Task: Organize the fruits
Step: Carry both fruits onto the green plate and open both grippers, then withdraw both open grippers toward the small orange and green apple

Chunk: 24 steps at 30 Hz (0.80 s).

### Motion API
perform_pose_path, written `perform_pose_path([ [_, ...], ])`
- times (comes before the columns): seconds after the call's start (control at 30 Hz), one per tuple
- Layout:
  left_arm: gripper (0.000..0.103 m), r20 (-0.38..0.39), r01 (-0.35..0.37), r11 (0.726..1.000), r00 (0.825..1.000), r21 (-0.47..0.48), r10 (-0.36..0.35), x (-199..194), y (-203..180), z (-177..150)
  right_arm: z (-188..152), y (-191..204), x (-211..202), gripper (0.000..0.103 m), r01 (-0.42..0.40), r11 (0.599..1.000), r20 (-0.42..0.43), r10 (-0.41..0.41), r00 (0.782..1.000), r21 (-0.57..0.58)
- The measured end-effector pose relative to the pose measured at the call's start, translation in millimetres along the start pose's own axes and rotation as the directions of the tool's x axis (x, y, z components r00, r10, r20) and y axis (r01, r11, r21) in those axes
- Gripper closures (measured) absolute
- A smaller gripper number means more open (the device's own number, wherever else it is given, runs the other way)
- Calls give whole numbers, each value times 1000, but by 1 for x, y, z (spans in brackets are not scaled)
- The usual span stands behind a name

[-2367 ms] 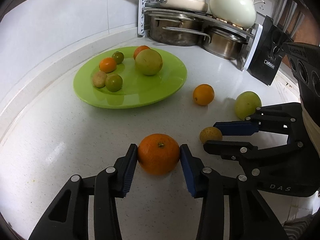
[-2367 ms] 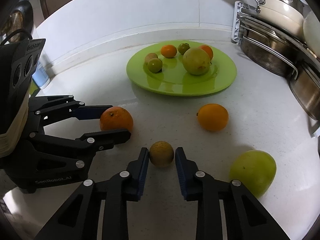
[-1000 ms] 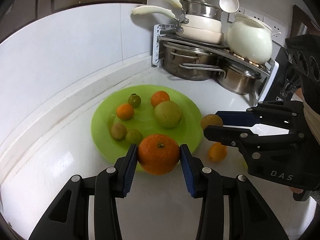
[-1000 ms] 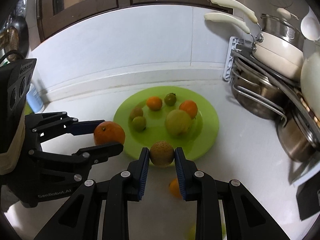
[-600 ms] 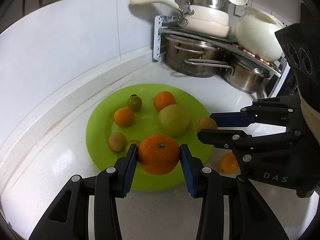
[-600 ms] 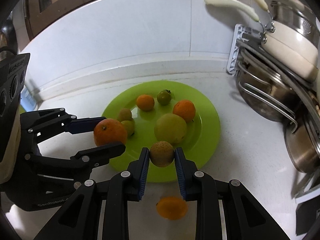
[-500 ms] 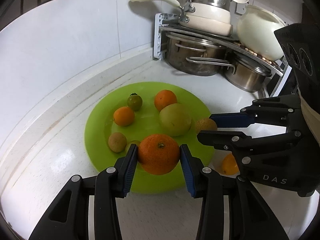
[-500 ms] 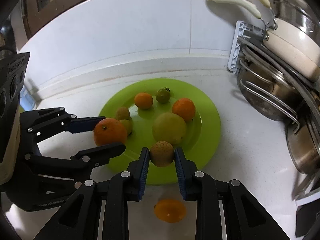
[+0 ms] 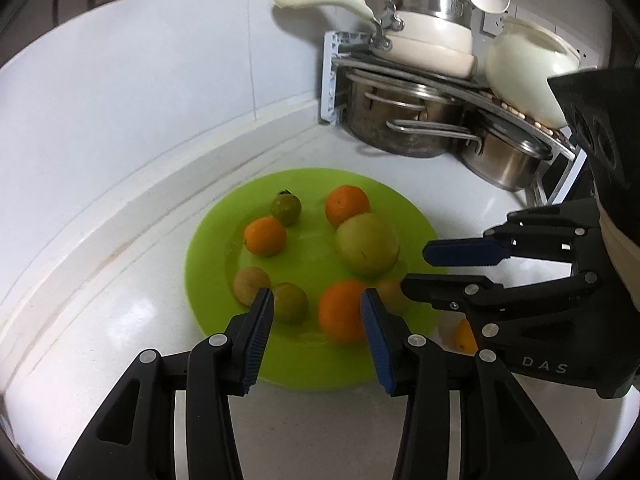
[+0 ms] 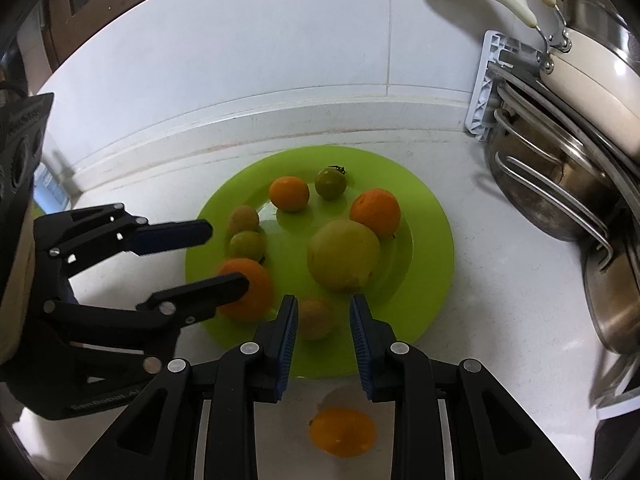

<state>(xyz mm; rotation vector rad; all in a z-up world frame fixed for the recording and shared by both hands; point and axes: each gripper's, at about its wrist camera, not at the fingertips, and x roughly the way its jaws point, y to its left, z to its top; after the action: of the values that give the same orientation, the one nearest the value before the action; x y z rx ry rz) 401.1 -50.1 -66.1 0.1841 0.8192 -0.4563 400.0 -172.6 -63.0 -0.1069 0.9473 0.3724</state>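
Note:
A green plate (image 9: 208,248) (image 10: 432,240) on the white counter holds several fruits. My left gripper (image 9: 317,312) is open above the plate's near side; the large orange (image 9: 342,312) (image 10: 250,292) lies blurred below it, free of the pads. My right gripper (image 10: 323,320) is open; the small brownish fruit (image 10: 316,318) (image 9: 390,290) sits blurred on the plate between its fingers, free of them. A big green fruit (image 9: 367,244) (image 10: 343,254) lies mid-plate. One orange (image 10: 343,432) (image 9: 464,336) rests on the counter beside the plate.
A pot rack (image 9: 420,92) (image 10: 560,160) with steel pots, white pans and a white teapot (image 9: 528,68) stands at the back right. A white tiled wall (image 9: 140,92) and raised ledge run behind the plate.
Both grippers have opened. The large orange has left the left gripper and the small brownish fruit has left the right one; both now lie on the plate, blurred.

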Motion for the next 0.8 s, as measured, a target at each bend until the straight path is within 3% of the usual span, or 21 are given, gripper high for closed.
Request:
perform_pose_path([
  [0.43,48,117,-16,1000,993,4,16,-58,-11,-2,-20,3,-63,73,52,998,120,-57,991,47],
  [0.63,43,169,-10,1000,986,7,8,-88,-23,-4,-32,9,-96,67,84,994,174,-94,980,65],
  [0.8,38,210,-4,1000,978,7,2,-113,-32,-8,-44,14,-124,54,107,990,223,-127,967,96],
])
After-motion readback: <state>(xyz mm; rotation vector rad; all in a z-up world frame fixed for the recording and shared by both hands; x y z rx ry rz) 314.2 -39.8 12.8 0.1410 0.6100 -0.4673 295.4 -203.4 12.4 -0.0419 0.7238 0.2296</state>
